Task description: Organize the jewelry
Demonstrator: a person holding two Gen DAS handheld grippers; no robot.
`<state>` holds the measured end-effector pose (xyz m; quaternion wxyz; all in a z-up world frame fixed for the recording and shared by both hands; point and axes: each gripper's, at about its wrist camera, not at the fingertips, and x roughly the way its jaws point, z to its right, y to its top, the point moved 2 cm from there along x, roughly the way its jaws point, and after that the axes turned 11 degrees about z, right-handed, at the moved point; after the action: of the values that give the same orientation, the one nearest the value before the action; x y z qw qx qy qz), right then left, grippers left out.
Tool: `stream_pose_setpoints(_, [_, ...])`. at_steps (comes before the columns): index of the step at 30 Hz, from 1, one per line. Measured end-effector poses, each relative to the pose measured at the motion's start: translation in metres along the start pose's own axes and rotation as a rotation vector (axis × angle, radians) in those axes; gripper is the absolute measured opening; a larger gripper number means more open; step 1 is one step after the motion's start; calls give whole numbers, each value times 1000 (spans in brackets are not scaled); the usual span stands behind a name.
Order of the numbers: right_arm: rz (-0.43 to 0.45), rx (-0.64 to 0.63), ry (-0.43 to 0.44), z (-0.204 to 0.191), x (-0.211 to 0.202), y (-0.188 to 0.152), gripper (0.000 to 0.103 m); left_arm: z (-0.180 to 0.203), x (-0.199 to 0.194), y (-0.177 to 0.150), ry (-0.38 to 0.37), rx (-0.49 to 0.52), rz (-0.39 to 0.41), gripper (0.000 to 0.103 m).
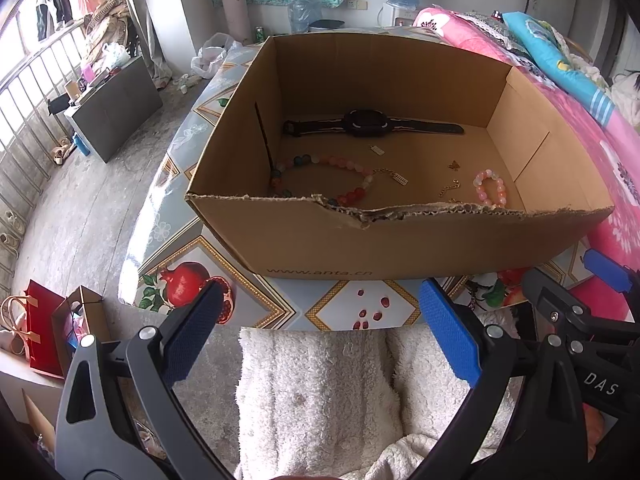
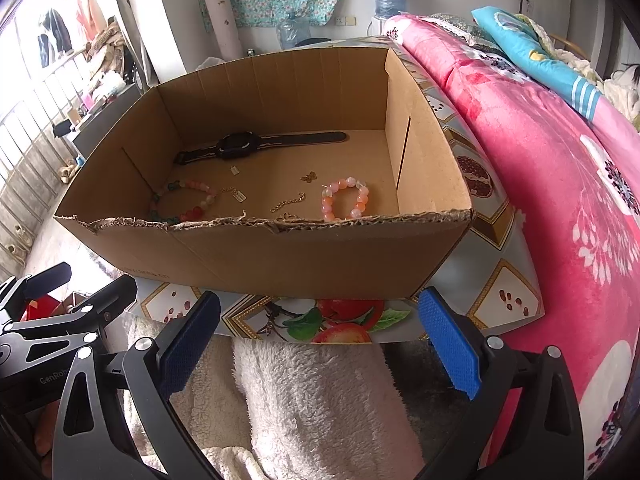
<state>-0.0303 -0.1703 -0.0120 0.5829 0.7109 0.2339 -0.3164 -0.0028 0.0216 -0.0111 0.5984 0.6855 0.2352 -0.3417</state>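
Left wrist view: the left gripper (image 1: 320, 320) hangs before the desk's (image 1: 344, 308) near edge, fingers wide apart and empty. A cardboard box (image 1: 400, 248) with a torn front rim sits on the desk; on its floor, a black wristwatch (image 1: 366, 123) lies along the far wall, a multicoloured bead bracelet (image 1: 320, 178) near the left wall, a pink bead bracelet (image 1: 490, 188) toward the right. Right wrist view: the right gripper (image 2: 320, 320) likewise holds its fingers apart, empty. Small gold chain pieces (image 2: 287, 202) lie between the two bracelets. A pink floral quilt (image 2: 560, 184) lies beside the desk's right edge.
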Motion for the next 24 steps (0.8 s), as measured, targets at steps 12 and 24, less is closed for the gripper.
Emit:
stream_pose_setpoints(12, [-2,0,-2,0,1,1,97,-1,0,0,4,-1,-1,94])
stream_pose_setpoints(24, [-6,4,-4,2,2,1,96,0,1,-1,8,-2,-4,94])
